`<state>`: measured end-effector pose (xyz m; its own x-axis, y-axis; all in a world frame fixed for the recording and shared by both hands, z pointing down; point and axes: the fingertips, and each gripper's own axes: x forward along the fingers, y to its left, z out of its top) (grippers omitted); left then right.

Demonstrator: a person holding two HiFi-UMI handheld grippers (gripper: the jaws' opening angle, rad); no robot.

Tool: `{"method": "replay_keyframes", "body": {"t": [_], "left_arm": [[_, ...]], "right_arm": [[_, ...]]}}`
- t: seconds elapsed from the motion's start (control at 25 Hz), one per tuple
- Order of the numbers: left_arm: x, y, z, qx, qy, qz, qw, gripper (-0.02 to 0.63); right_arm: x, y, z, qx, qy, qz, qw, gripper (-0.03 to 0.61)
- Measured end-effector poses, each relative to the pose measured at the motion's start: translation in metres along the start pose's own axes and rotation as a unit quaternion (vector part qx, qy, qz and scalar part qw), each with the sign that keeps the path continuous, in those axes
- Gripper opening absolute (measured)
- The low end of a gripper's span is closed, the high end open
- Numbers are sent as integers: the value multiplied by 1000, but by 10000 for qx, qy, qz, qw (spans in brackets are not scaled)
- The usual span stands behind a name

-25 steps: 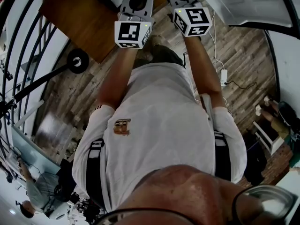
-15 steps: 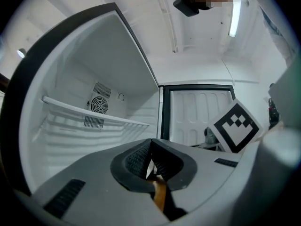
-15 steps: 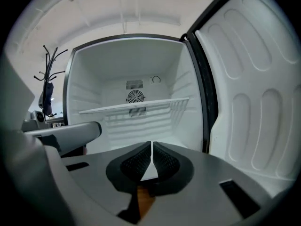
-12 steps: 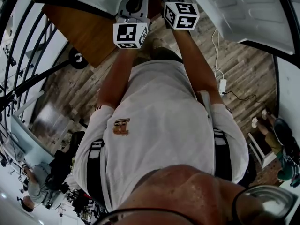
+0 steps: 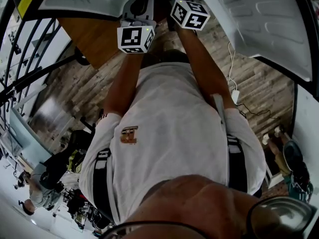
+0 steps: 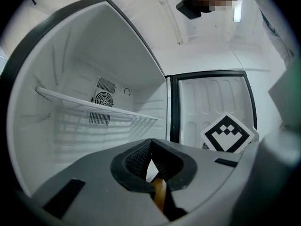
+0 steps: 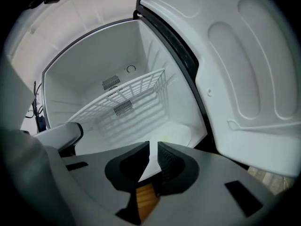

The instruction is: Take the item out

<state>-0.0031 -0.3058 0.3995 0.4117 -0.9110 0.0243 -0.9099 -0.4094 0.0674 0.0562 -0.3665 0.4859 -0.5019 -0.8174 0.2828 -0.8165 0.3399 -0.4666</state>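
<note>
Left tongs (image 6: 150, 144): pressed together at tips, nothing pinched; aimed level into open fridge compartment (image 6: 51, 140).
Right tongs (image 7: 153, 147): pressed together save hairline slit, nothing pinched; tilted slightly down toward same compartment.
Left marker cube (image 5: 134, 38): just beside right marker cube (image 5: 190, 15).
Wire shelf (image 6: 108, 108): spans compartment, left wall to right wall.
Vent fan (image 6: 104, 99): far wall, just above shelf.
Door (image 7: 244, 69): swung open at right.
Item: not made out in any view.
</note>
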Motion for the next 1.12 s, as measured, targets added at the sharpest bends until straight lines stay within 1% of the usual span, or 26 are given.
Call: {"method": "replay_keyframes", "body": {"t": [0.12, 0.32, 0.36, 0.44, 0.52, 0.68, 0.92, 1.12], "left_arm": [[3, -1, -3, 12, 54, 72, 10000, 18], [4, 7, -5, 9, 139, 104, 9998, 18], [4, 8, -4, 18, 144, 88, 9999, 18], [4, 9, -4, 43, 158, 45, 9999, 18], [5, 9, -5, 49, 189, 7, 9998, 18], [9, 8, -4, 75, 201, -126, 9997, 18], [12, 4, -8, 132, 260, -287, 9992, 18], [13, 11, -10, 159, 327, -346, 9987, 18]], "right_arm": [[4, -4, -1, 234, -19, 63, 9997, 37], [13, -9, -4, 696, -107, 19, 9975, 42], [15, -9, -4, 836, -138, 20, 9964, 62], [16, -11, -5, 1116, -189, -7, 9936, 122], [16, -16, -5, 1339, -220, -116, 9907, 127], [20, -29, -10, 1885, -276, -304, 9812, 141], [29, -46, -19, 2570, -366, -429, 9648, 150], [43, -51, -23, 2928, -379, -525, 9540, 150]]}}
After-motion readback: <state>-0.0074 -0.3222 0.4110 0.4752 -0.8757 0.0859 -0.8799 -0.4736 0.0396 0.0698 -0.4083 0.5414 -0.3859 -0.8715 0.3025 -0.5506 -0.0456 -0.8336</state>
